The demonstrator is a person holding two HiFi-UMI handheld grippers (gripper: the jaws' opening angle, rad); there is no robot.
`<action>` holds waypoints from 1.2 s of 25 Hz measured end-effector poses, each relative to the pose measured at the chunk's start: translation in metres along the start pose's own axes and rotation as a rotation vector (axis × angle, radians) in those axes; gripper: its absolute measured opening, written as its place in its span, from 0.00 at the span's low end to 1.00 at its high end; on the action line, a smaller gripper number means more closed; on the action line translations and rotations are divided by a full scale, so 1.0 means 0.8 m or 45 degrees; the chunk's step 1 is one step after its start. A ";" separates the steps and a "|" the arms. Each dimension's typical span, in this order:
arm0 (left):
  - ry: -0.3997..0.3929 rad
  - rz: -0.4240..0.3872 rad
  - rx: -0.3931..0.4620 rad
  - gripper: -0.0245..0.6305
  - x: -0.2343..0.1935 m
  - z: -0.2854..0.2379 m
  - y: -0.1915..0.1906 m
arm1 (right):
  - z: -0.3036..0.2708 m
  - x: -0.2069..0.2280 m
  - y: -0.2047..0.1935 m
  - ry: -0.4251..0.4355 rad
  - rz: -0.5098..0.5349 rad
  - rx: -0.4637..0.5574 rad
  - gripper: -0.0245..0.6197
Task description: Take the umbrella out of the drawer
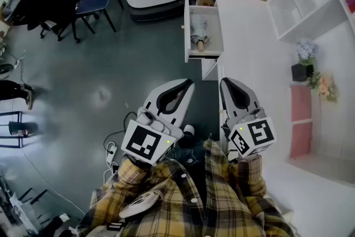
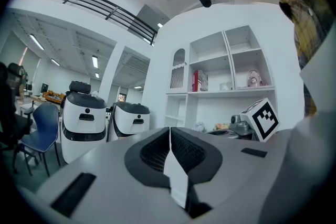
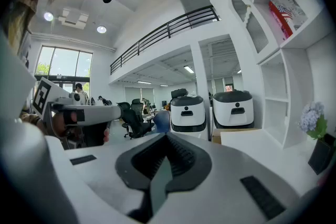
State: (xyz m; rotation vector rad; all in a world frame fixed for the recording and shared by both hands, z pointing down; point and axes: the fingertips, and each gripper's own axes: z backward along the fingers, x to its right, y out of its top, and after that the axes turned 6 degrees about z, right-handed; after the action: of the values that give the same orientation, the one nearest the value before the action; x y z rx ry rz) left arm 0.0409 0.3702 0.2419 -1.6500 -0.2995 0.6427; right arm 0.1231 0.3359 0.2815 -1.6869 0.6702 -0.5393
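Counter [image 1: 249, 30]: white, along the right side.
Drawer [image 1: 187, 30]: pulled open from the counter.
Left gripper [image 1: 187, 85]: jaws together, empty, well short of the drawer.
Right gripper [image 1: 226, 84]: jaws together, empty.
Umbrella [image 1: 199, 29]: folded, lying inside the drawer.

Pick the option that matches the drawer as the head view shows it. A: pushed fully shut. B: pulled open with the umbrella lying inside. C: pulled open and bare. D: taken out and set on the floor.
B: in the head view the drawer stands pulled out of the white cabinet, and the umbrella lies inside it.
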 end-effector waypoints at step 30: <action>0.221 -0.039 0.004 0.08 -0.042 0.043 -0.004 | -0.002 -0.004 -0.010 0.067 0.005 0.036 0.06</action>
State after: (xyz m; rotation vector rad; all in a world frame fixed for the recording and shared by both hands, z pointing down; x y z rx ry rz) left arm -0.0054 0.3810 0.2509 -1.6825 -0.1974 0.4735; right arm 0.1214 0.3382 0.2897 -1.6490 0.7009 -0.5898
